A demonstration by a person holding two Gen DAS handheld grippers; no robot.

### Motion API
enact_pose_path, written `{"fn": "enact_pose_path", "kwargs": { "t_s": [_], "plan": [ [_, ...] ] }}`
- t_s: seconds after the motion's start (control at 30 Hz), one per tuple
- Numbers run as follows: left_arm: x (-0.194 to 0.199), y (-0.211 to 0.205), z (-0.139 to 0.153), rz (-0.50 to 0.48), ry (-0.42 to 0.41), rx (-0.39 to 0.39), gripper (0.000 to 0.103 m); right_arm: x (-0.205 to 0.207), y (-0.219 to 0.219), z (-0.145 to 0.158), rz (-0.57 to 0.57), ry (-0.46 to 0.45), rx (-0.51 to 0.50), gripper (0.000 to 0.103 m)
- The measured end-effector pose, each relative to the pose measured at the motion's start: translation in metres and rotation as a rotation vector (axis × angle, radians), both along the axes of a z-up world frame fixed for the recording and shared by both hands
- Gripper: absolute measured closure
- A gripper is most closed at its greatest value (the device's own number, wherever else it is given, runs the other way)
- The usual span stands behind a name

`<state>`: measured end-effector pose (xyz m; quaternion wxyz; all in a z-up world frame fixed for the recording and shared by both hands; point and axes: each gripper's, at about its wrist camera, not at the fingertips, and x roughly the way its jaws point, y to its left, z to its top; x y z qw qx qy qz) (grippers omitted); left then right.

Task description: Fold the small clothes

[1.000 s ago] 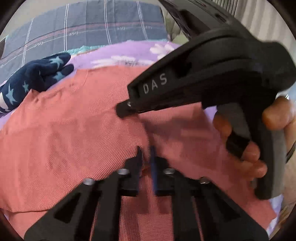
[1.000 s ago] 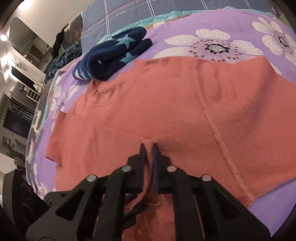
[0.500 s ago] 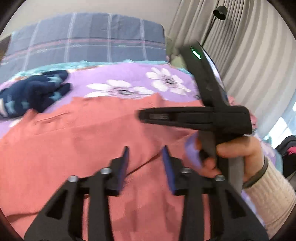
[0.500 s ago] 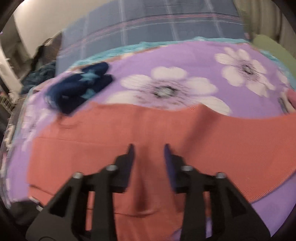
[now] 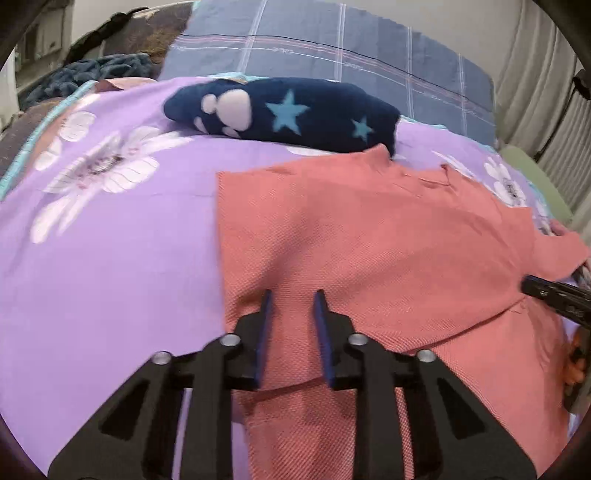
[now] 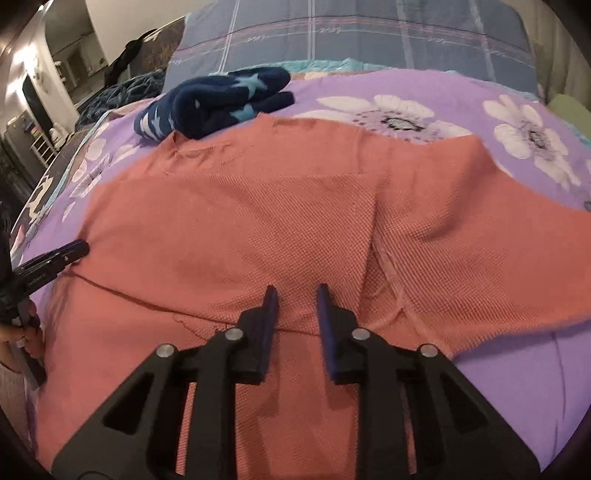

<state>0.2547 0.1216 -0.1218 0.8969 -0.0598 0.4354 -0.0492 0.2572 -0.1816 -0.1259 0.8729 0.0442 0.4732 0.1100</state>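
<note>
Both tongs let go of the pink shirt [image 6: 280,221] that they were pinching a second ago, opened wide, and have just been closing a little again. Left tongs [image 5: 291,295] have slid over to the left side of the shirt, where the cloth ends in a straight folded edge. Their blue tips stand a bit apart, just over the shirt, with nothing pinched between them. Right tongs [image 6: 293,291] also stand a bit apart, with nothing pinched; they hang over the near middle of the shirt, close to a dark thread-like line where one layer lies on another. Each tong shows at the side of the other one's view, held by a hand [image 6: 26,332]. The shirt lies flat on a purple bed cover [image 5: 110,266] with big white flowers. One half is folded over, so the left side is a neat line, while the right sleeve still spreads out toward the right edge of the bed. The neck of the shirt points to the far edge of the bed. Just past the neck sits a dark blue fluffy bundle [image 5: 295,110] with light blue stars and a white paw print; it touches the top of the shirt. Behind it, along the far edge, lies a blue checked blanket [image 6: 369,33]. Pale curtains [image 5: 546,92] hang on the right side of the room.
</note>
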Motion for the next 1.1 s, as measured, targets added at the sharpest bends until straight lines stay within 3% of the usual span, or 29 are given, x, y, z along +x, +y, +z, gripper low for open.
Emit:
{"fn": "enact_pose_path", "kwargs": {
  "t_s": [0.07, 0.17, 0.3, 0.33, 0.4, 0.47, 0.53, 0.6, 0.73, 0.77, 0.8, 0.83, 0.87, 0.97, 1.03, 1.1],
  "plan": [
    [0.001, -0.011, 0.005, -0.028, -0.014, -0.005, 0.079, -0.014, -0.023, 0.021, -0.069, -0.046, 0.044, 0.081],
    [-0.001, -0.039, 0.016, -0.104, -0.059, 0.001, 0.079, -0.026, -0.073, 0.045, -0.232, -0.132, 0.019, 0.081],
    [0.011, -0.075, 0.022, -0.187, -0.108, -0.011, 0.079, -0.041, -0.182, 0.067, -0.600, -0.162, 0.068, 0.077],
    [0.006, -0.083, 0.025, -0.192, -0.113, -0.017, 0.079, -0.045, -0.207, 0.068, -0.681, -0.154, 0.105, 0.074],
    [0.011, -0.100, 0.019, -0.208, -0.102, -0.027, 0.079, -0.053, -0.247, 0.064, -0.824, -0.139, 0.181, 0.048],
    [0.016, -0.112, 0.005, -0.217, -0.056, 0.004, 0.079, -0.053, -0.268, 0.054, -0.889, -0.122, 0.249, 0.042],
    [0.020, -0.117, -0.011, -0.217, -0.031, 0.024, 0.078, -0.045, -0.275, 0.040, -0.920, -0.092, 0.300, 0.042],
    [0.018, -0.114, -0.008, -0.221, -0.038, 0.007, 0.077, -0.032, -0.272, 0.033, -0.953, -0.091, 0.300, 0.042],
    [0.019, -0.108, -0.010, -0.225, -0.031, -0.040, 0.076, -0.019, -0.280, 0.028, -1.081, -0.160, 0.309, 0.041],
    [0.018, -0.109, -0.010, -0.226, -0.032, -0.039, 0.075, -0.017, -0.285, 0.028, -1.111, -0.173, 0.312, 0.050],
    [0.017, -0.110, -0.010, -0.229, -0.034, -0.037, 0.073, -0.015, -0.288, 0.028, -1.142, -0.192, 0.315, 0.070],
    [0.017, -0.111, -0.010, -0.236, -0.036, -0.034, 0.070, -0.013, -0.292, 0.027, -1.163, -0.197, 0.330, 0.079],
    [0.017, -0.113, -0.010, -0.244, -0.038, -0.029, 0.068, -0.013, -0.295, 0.025, -1.179, -0.202, 0.370, 0.097],
    [0.016, -0.118, -0.010, -0.256, -0.044, -0.006, 0.064, -0.014, -0.287, 0.033, -1.138, -0.260, 0.446, 0.098],
    [0.015, -0.119, -0.010, -0.257, -0.045, 0.001, 0.064, -0.003, -0.252, 0.051, -0.976, -0.318, 0.408, 0.098],
    [0.016, -0.118, -0.010, -0.257, -0.044, -0.005, 0.064, 0.011, -0.198, 0.067, -0.739, -0.358, 0.371, 0.098]
  ]
}}
